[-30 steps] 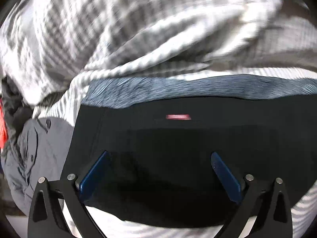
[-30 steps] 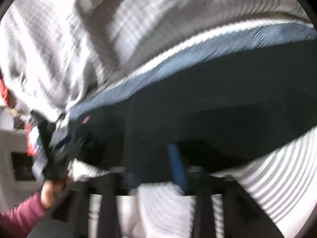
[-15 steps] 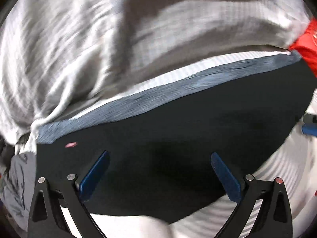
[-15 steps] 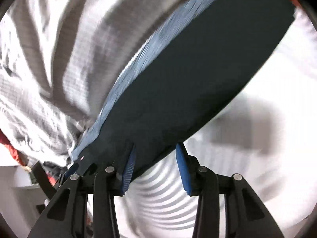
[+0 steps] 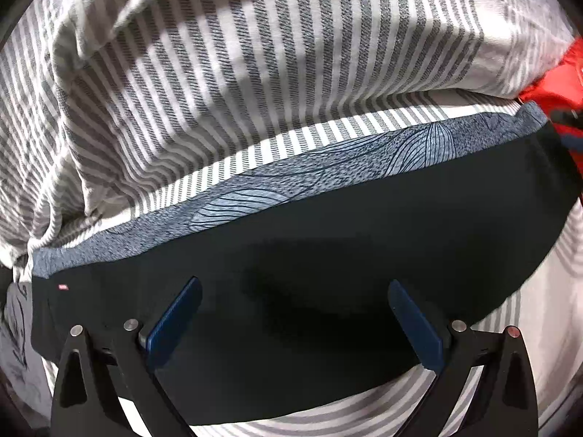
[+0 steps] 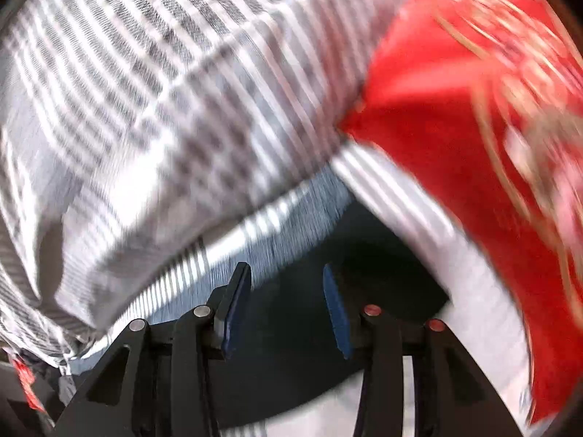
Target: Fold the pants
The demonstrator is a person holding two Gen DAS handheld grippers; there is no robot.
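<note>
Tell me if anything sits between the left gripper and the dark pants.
Nothing visible does. The left gripper is open directly over the dark pants, which lie flat on the striped bedding; no other item lies between them.

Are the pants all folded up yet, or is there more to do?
Mostly, it looks like. The dark pants lie flat as one neat block on the striped bedding, patterned waistband along the far edge. Nothing is in hand: the left gripper and right gripper both show open jaws above the cloth. What may be left is one more fold or smoothing.
</note>
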